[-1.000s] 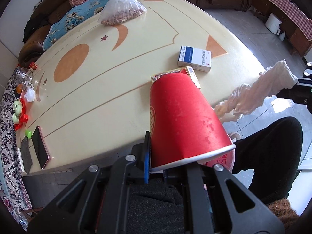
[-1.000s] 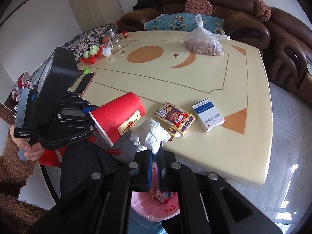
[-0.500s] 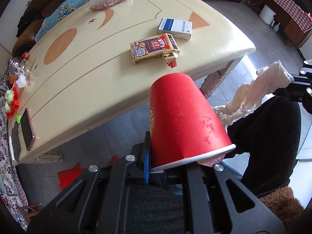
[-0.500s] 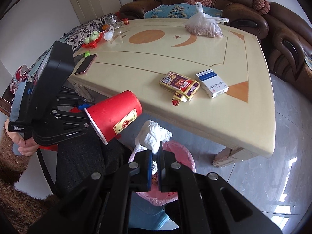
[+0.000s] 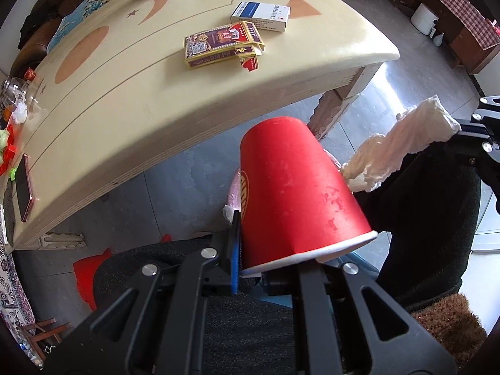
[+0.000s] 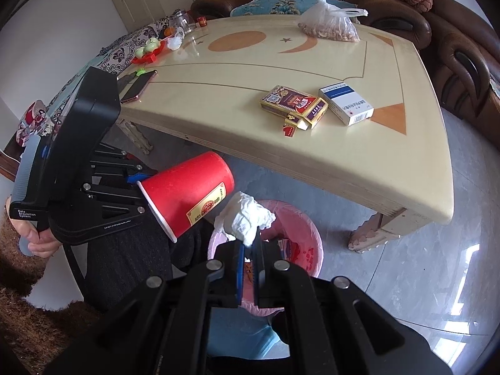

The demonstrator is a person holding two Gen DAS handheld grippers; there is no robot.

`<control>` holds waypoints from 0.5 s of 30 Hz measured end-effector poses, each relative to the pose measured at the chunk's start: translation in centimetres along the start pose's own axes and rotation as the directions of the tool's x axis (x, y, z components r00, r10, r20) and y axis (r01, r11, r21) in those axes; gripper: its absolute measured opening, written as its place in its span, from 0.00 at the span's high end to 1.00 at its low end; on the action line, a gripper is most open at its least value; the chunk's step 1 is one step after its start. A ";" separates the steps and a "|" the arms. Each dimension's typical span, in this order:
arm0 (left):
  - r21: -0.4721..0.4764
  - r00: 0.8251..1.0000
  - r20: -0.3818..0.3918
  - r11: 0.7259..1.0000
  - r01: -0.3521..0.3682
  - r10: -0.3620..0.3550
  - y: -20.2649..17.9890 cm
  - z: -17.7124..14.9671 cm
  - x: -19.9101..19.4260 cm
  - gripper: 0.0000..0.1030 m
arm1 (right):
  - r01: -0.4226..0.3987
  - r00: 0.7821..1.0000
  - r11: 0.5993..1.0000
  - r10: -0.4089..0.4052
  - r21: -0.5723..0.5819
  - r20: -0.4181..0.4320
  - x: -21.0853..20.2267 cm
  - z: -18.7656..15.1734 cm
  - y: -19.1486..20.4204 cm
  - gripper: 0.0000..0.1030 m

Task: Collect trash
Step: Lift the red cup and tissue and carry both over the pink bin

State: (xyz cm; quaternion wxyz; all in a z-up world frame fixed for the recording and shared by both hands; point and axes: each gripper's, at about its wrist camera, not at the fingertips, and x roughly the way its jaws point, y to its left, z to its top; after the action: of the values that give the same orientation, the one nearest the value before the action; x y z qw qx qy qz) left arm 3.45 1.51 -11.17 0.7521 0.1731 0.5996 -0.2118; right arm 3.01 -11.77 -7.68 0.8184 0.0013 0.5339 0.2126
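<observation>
My left gripper (image 5: 250, 259) is shut on the rim of a red paper cup (image 5: 297, 193), which lies tipped with its base pointing away. The right wrist view shows the cup (image 6: 187, 190) held beside and just above a pink-lined trash bin (image 6: 306, 234) on the floor. My right gripper (image 6: 248, 250) is shut on a crumpled white tissue (image 6: 247, 215) that hangs directly over the bin's mouth. In the left wrist view the tissue (image 5: 406, 137) sticks out from the right gripper (image 5: 468, 131). The cup hides most of the bin (image 5: 232, 187).
The cream table (image 6: 312, 156) carries cigarette packs (image 6: 293, 103), a white and blue box (image 6: 345, 104), a phone (image 6: 139, 86) and a bag of nuts (image 6: 328, 26). A person's dark-trousered legs (image 5: 431, 218) flank the bin. Brown sofas (image 6: 453, 47) stand behind the table.
Both grippers have moved off the table's front edge and down toward the floor, still holding cup and tissue. The pink bin has come into view beneath them.
</observation>
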 end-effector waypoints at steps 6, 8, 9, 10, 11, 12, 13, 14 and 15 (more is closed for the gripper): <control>-0.007 1.000 -0.028 1.000 0.012 -0.012 -0.3 -0.8 1.5 0.89 | -0.002 1.000 1.000 0.003 0.019 -0.022 0.9 -1.1 -0.3 0.96; -0.008 0.999 -0.041 1.000 0.019 -0.019 -0.4 -0.9 2.3 0.89 | -0.002 0.999 1.000 0.003 0.027 -0.032 1.4 -1.4 -0.5 0.96; -0.009 0.998 -0.049 1.000 0.025 -0.025 -0.4 -0.9 2.6 0.89 | -0.007 0.999 0.999 0.008 0.033 -0.038 1.6 -1.5 -0.7 0.96; -0.010 0.998 -0.057 1.000 0.029 -0.030 -0.5 -1.0 3.0 0.89 | -0.010 0.999 0.999 0.012 0.038 -0.045 1.9 -1.7 -0.8 0.96; -0.011 0.997 -0.066 0.999 0.032 -0.033 -0.5 -1.0 3.4 0.89 | -0.012 0.999 0.999 0.014 0.041 -0.052 2.2 -1.8 -1.0 0.96; -0.009 0.997 -0.075 0.999 0.033 -0.034 -0.5 -1.0 3.8 0.89 | -0.014 0.998 0.999 0.017 0.044 -0.057 2.5 -1.9 -1.1 0.96; -0.008 0.996 -0.081 1.000 0.030 -0.030 -0.5 -1.0 4.2 0.89 | -0.015 0.998 0.999 0.018 0.047 -0.062 2.8 -1.9 -1.2 0.96; -0.007 0.996 -0.088 1.000 0.025 -0.026 -0.6 -1.0 4.6 0.89 | -0.016 0.998 0.999 0.019 0.049 -0.066 3.0 -2.0 -1.3 0.96; -0.006 0.995 -0.095 1.000 0.029 -0.030 -0.6 -1.0 5.0 0.89 | -0.017 0.997 0.999 0.020 0.051 -0.070 3.3 -2.1 -1.4 0.96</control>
State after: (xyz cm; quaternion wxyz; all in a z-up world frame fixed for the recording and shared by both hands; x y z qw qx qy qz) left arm 3.27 0.93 -16.22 0.7198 0.1722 0.6378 -0.2130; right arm 2.80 -12.36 -11.75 0.7967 0.0194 0.5676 0.2065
